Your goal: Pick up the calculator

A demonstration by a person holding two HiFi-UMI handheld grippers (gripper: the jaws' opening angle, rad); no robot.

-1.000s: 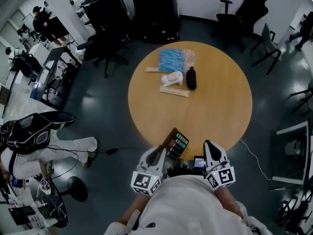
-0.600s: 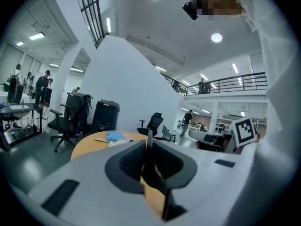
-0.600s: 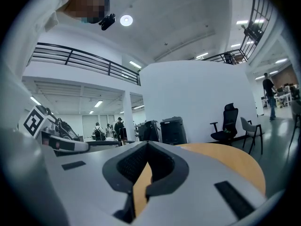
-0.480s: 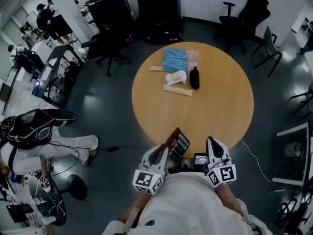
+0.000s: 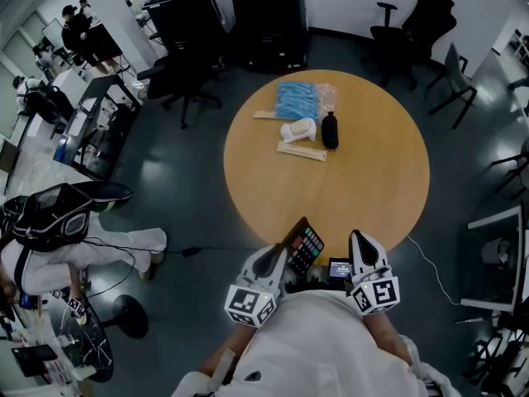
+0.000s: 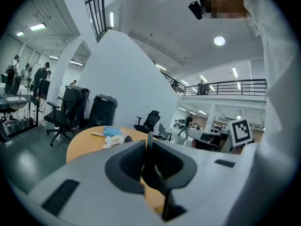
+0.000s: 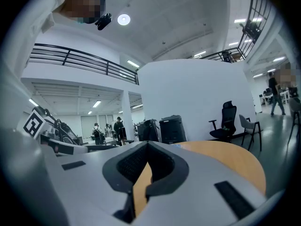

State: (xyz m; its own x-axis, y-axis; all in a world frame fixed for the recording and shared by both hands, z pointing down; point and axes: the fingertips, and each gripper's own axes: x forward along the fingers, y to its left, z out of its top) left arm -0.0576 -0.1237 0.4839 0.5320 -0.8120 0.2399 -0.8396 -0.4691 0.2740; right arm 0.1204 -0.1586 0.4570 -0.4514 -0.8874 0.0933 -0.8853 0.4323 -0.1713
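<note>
The calculator (image 5: 302,246), dark with rows of coloured keys, is tilted up over the near edge of the round wooden table (image 5: 372,180). My left gripper (image 5: 278,257) is shut on its near end. In the left gripper view the calculator (image 6: 150,160) shows edge-on as a thin dark slab between the jaws of the left gripper (image 6: 148,142). My right gripper (image 5: 357,241) hovers to the right of the calculator, apart from it. In the right gripper view the right gripper (image 7: 147,145) has its tips together with nothing between them.
At the table's far side lie a blue packet (image 5: 296,100), a white object (image 5: 295,130), a black oblong case (image 5: 330,131) and a flat pale strip (image 5: 301,151). A small lit screen (image 5: 338,270) sits between the grippers. Office chairs (image 5: 413,23) and black cabinets (image 5: 269,15) ring the table.
Both grippers and the held calculator keep their places. Only the head camera has shifted slightly.
</note>
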